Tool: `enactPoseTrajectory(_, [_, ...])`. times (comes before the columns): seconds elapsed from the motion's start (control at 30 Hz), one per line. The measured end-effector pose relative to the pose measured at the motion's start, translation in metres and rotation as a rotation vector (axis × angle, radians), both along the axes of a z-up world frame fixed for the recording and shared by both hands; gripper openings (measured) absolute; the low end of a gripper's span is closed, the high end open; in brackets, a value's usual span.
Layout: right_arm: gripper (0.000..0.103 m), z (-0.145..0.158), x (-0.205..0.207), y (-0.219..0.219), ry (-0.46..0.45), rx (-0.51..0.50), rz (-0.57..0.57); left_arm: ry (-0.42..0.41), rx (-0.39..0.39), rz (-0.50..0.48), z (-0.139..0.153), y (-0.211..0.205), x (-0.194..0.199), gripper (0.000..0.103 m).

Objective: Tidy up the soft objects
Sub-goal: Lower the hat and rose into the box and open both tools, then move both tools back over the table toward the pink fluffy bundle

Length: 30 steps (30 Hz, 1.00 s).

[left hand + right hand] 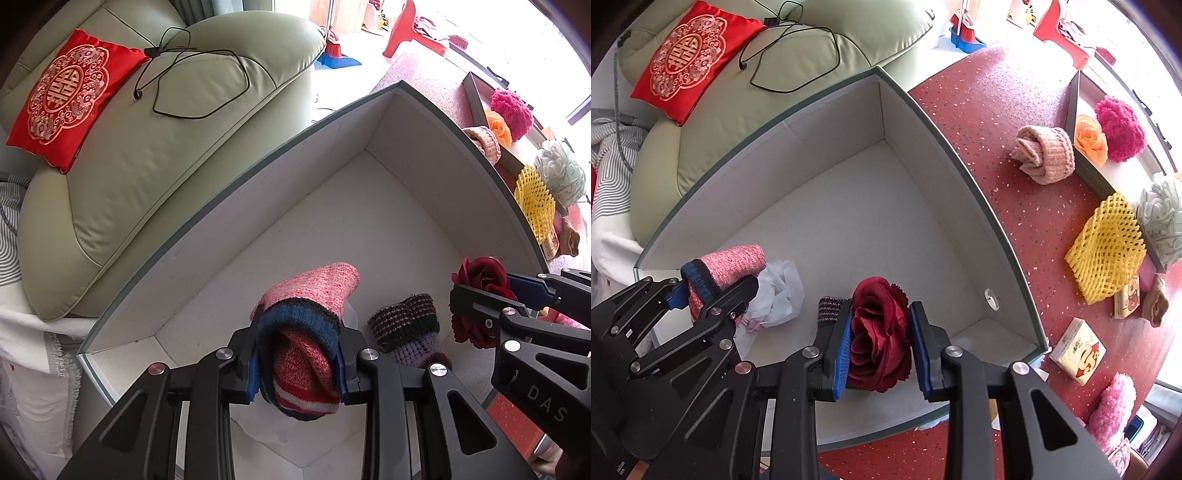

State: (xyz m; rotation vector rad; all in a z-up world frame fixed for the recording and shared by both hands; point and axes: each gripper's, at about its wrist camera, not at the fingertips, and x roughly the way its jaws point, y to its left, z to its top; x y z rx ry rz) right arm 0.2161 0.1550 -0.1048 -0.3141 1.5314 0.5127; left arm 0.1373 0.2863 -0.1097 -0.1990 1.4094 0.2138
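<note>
My left gripper (298,363) is shut on a rolled pink, red and blue knitted sock (306,325), held over the white inside of an open grey-edged box (236,206). From the right wrist view that same sock (727,269) and left gripper (713,291) hang over the box's left side. My right gripper (881,347) is shut on a dark red fabric rose (879,339), above the box (849,206) floor. The rose (480,280) and right gripper (484,291) show at the right of the left wrist view. A striped purple knitted piece (410,328) lies on the box floor between them.
A crumpled white bag (779,291) lies in the box. On the red speckled table (997,110) lie a pink rolled sock (1045,155), yellow foam net (1108,247), tissue packs (1078,350) and a tray (1086,162) with an orange rose and magenta puff. A green sofa (147,166) holds a red cushion.
</note>
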Motion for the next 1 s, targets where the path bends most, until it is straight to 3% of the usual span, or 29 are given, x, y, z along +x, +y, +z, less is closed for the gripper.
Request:
enactPoseTrajectory(0.23, [0.034, -0.001, 0.000, -0.001, 0.004, -0.008, -0.008, 0.003, -0.006, -0.018, 0.000, -0.004, 0.001, 0.034])
enactPoseTrajectory(0.3, [0.039, -0.001, 0.000, -0.001, 0.013, -0.003, -0.008, -0.003, -0.009, -0.011, 0.002, -0.004, 0.001, 0.069])
enactPoseTrajectory(0.4, [0.059, 0.001, 0.002, -0.006, 0.008, -0.015, -0.028, -0.009, 0.044, 0.012, 0.007, 0.001, -0.003, 0.081])
enactPoseTrajectory(0.43, [0.074, 0.002, 0.003, -0.010, 0.007, -0.015, -0.038, -0.008, 0.033, 0.016, 0.008, 0.005, -0.004, 0.084])
enactPoseTrajectory(0.47, [0.087, 0.003, 0.004, -0.015, 0.006, -0.012, -0.049, -0.003, 0.029, 0.023, 0.008, 0.008, -0.006, 0.102])
enactPoseTrajectory(0.53, [0.091, 0.010, 0.004, -0.025, -0.003, 0.032, -0.074, 0.005, 0.039, 0.031, 0.011, 0.013, -0.008, 0.103])
enactPoseTrajectory(0.6, [0.103, 0.018, 0.002, -0.035, -0.009, 0.061, -0.094, -0.005, 0.010, 0.014, 0.017, 0.014, -0.012, 0.103])
enactPoseTrajectory(0.73, [0.103, 0.038, -0.011, -0.062, -0.043, 0.102, -0.140, -0.032, -0.071, -0.042, 0.033, 0.002, -0.022, 0.103])
enactPoseTrajectory(1.0, [0.103, 0.046, -0.058, -0.150, 0.005, 0.120, -0.303, 0.020, -0.058, -0.233, 0.049, -0.068, -0.039, 0.103])
